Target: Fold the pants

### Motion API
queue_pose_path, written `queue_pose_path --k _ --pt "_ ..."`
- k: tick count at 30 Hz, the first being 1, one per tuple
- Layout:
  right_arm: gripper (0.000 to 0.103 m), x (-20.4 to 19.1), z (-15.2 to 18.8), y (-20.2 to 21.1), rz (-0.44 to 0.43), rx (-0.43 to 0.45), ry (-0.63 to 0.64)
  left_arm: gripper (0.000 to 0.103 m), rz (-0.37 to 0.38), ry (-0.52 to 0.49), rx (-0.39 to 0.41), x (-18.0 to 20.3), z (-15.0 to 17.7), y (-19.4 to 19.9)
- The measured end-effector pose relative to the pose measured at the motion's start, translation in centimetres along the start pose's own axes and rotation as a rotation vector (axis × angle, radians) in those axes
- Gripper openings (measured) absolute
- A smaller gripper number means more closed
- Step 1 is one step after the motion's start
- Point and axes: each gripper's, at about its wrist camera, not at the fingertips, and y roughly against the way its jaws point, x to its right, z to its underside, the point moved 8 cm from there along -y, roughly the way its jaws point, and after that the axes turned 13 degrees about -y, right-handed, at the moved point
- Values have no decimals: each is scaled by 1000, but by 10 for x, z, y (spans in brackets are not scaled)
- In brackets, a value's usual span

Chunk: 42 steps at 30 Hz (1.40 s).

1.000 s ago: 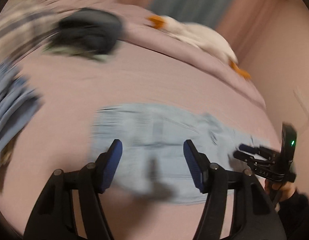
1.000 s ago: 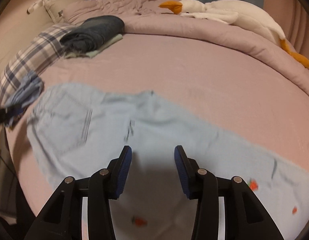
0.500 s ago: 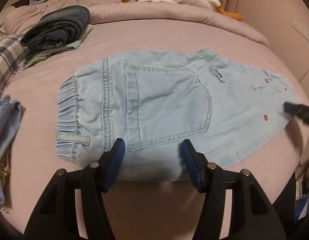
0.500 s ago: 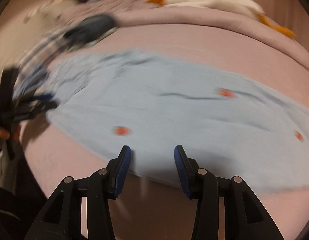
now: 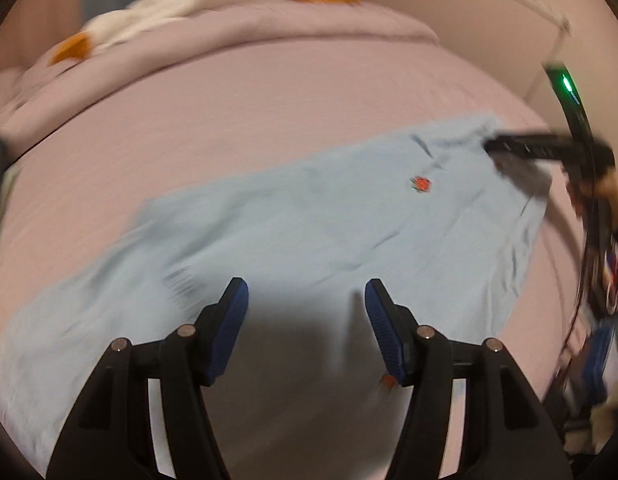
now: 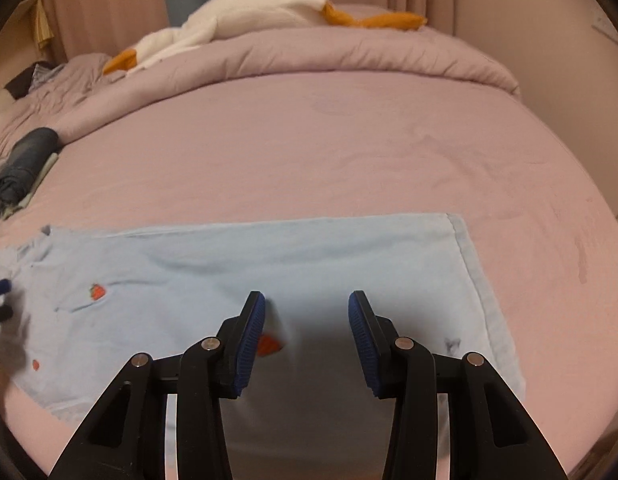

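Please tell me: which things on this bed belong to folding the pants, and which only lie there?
For the job: light blue pants; left claw; right claw, both open above the pants.

Only lying there: goose plush; dark folded clothes; rolled duvet; pink sheet.

Matt denim pants [image 6: 309, 264], ribbed tong pads [image 6: 251, 338]

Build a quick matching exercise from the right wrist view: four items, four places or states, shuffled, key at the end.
Items:
1. pants
2. plush goose
3. dark folded clothes
4. right tool

Places or states:
A. on the rolled duvet at the far side of the bed
B. at the left edge of the bed
C. open, nothing gripped
D. spread flat on the pink sheet, hem to the right

Pairs: 1-D, 2-A, 3-B, 4-C
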Motion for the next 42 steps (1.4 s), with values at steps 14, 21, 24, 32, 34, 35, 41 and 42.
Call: queue_pose_path --k 14,21,24,32,34,35,41,42 --pt "45 6 -55 -41 61 65 -57 80 -117 146 -34 -52 -64 -64" --pt "45 -8 17 36 -130 103 -24 80 -164 101 -36 -52 -55 -61" --pt "45 10 53 29 -70 60 50 80 -174 119 -52 -53 -55 -61" --pt "21 145 8 26 144 144 -251 76 -152 87 46 -19 -69 -13" --pt "26 158 1 44 133 187 -325 76 -75 76 76 4 -64 0" --pt "28 157 2 53 76 210 -358 76 -38 80 81 14 -61 4" --pt "37 156 57 78 -173 165 -558 76 79 53 35 66 -47 -6" --pt "37 154 68 79 -210 158 -581 76 76 37 19 71 -46 -12"
